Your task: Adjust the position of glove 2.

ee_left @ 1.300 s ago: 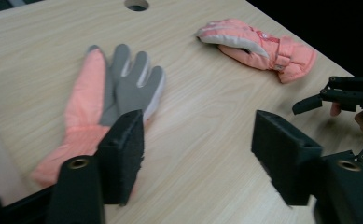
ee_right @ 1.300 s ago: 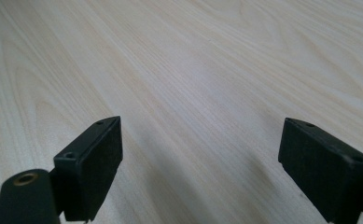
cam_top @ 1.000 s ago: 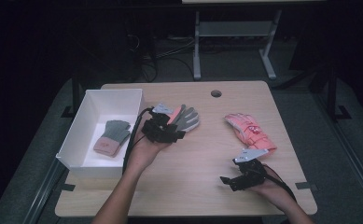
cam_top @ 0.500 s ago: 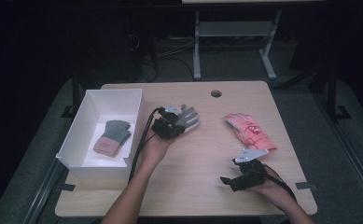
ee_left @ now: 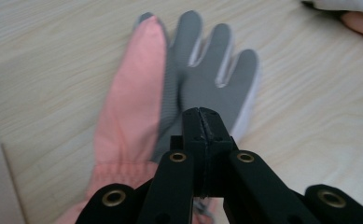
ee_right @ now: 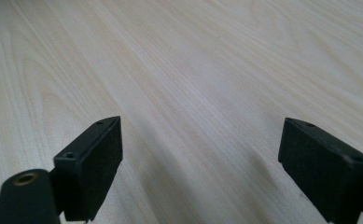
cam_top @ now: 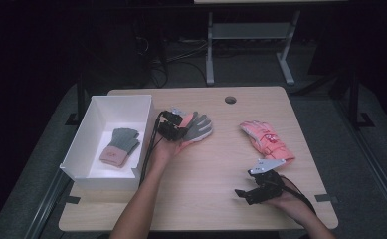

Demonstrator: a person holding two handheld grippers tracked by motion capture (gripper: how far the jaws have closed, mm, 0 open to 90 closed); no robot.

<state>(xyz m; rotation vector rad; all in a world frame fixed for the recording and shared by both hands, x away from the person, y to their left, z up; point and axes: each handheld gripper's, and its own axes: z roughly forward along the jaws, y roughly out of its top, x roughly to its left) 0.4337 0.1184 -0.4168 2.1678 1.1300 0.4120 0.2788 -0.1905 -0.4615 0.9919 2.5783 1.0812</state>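
Note:
A grey-palmed glove with a pink side point(cam_top: 201, 128) lies flat on the wooden table point(cam_top: 216, 169), just right of the white box. My left gripper point(cam_top: 180, 130) is down over its cuff end. In the left gripper view the jaws point(ee_left: 201, 114) are shut tight together above the grey palm point(ee_left: 212, 74), and no fabric shows between them. A pink glove point(cam_top: 266, 141) lies at the right. My right gripper point(cam_top: 243, 193) rests near the front edge, below that glove. In its own view it point(ee_right: 200, 158) stands wide open over bare wood.
The white box point(cam_top: 106, 99) at the left holds a grey and pink knit glove point(cam_top: 120, 147). A round cable hole point(cam_top: 230, 99) sits near the table's far edge. A metal rack stands on the floor beyond the table.
My left hand has moved forward and down onto the grey glove's cuff end. The glove itself has not shifted. The right hand has kept still.

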